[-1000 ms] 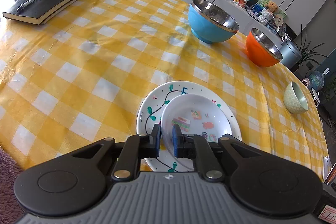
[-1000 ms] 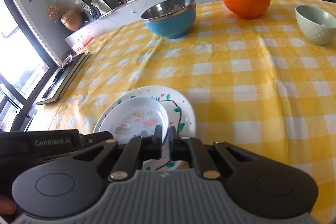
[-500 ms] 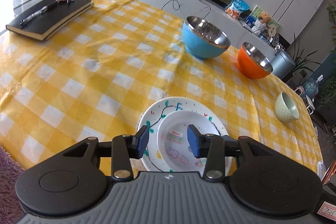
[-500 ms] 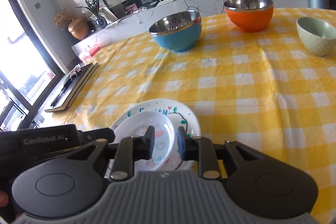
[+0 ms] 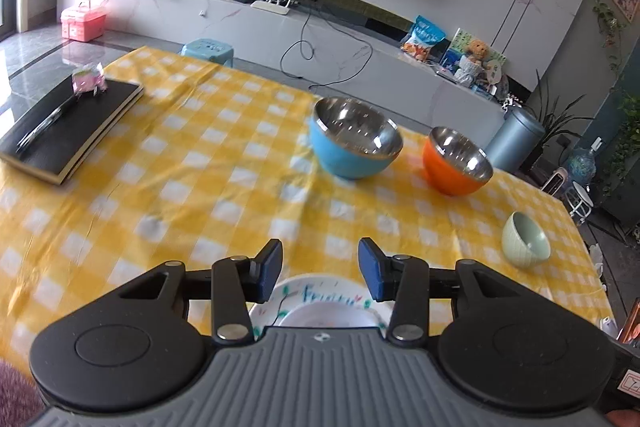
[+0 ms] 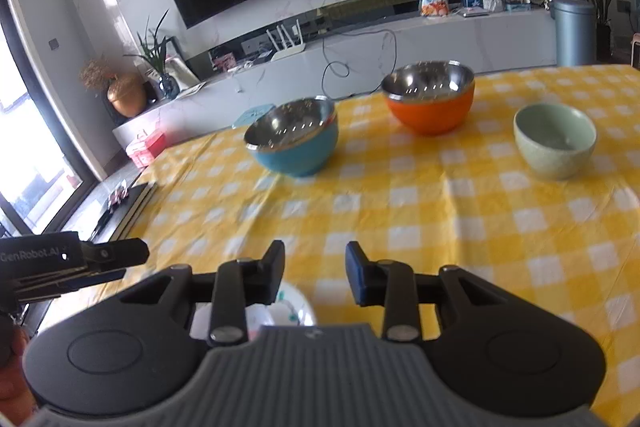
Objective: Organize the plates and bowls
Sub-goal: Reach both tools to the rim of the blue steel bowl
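From the left wrist view, the left hand-held gripper (image 5: 320,269) has just been opening and its blue-padded jaws stand apart with nothing between them, above the round white ceramic plate with painted green leaves (image 5: 320,293), which lies on the counter's yellow-and-white checked cloth (image 5: 200,179) at the near edge with a smaller white dish (image 5: 326,318) nested on it. Further off stand a blue bowl with a steel lining (image 5: 354,143), an orange steel-lined bowl (image 5: 458,161) and a small pale green ceramic bowl (image 5: 526,239), all apart. From the right wrist view, the right hand-held gripper (image 6: 315,273) has likewise been opening, jaws apart and empty, with the plate's rim (image 6: 300,303) just below. The glazed ceramics look stiff, slick and breakable, best pinched at the rim; the steel-lined bowls seem light and sturdier, their thin lips offering a hold.
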